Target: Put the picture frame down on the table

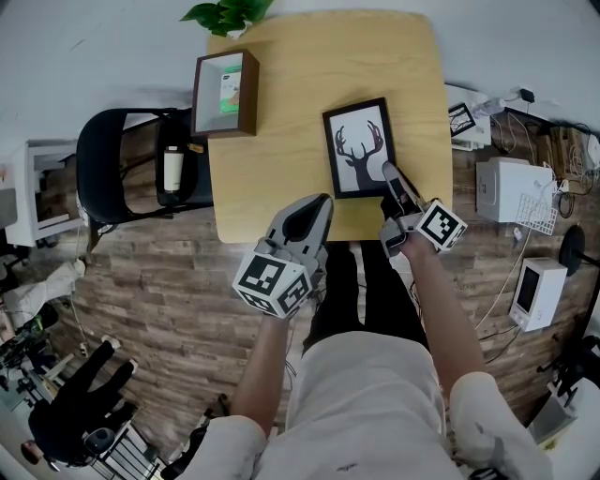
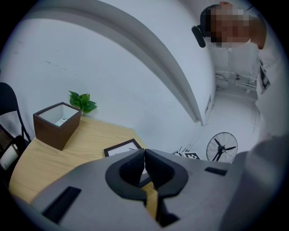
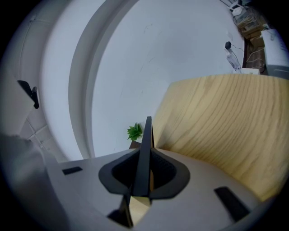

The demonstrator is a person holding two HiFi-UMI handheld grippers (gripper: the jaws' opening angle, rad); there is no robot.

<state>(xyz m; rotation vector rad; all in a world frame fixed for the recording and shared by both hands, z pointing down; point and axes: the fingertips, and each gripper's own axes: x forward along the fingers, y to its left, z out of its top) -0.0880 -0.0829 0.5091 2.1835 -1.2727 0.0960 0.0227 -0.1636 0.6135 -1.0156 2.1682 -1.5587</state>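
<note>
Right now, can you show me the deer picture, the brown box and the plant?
picture frame [image 1: 359,150], head view, on the deer print in its middle.
brown box [image 1: 250,94], head view, on its right wall.
plant [image 1: 230,13], head view, on its green leaves.

On my head view the top edge cuts off the plant, and the right gripper covers the frame's near corner. The right gripper view gives me only the frame's thin edge, never its picture. The label inside the box is too small to read.
</note>
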